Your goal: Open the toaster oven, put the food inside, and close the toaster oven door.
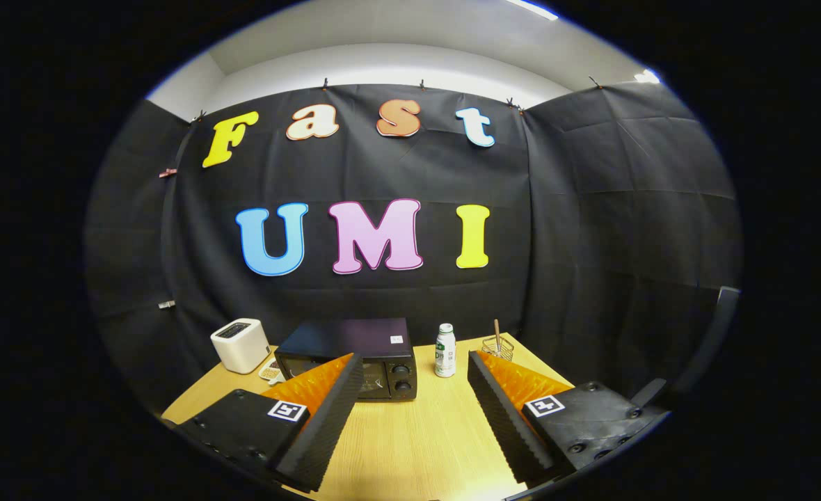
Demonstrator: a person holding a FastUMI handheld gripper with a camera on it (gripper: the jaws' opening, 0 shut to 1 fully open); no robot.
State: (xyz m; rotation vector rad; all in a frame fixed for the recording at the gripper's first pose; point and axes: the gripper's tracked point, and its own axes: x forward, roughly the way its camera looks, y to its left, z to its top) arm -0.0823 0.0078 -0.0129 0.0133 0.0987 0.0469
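Up close, the gripper (414, 410) hangs over a pale wooden table (417, 445), its two fingers (327, 417) spread wide apart with nothing between them but bare tabletop. Just ahead, partly hidden behind the left finger, stands the black toaster oven (355, 355), its door shut and two round knobs (401, 377) stacked on its right side. Its glass front faces the gripper. To the oven's left, near its front corner, a small dish of food (270, 371) rests on the table, and what the pieces are cannot be told at this size. Behind that dish, toward the table's far left corner, sits a white toaster (241, 345). Just to the right of the oven, apart from it, a white bottle with a green cap (444, 351) stands upright. Further right, beyond the right finger, a small wire basket (498, 346) holds a thin brown stick that leans upright. Black cloth (591, 243) closes the booth behind the table.
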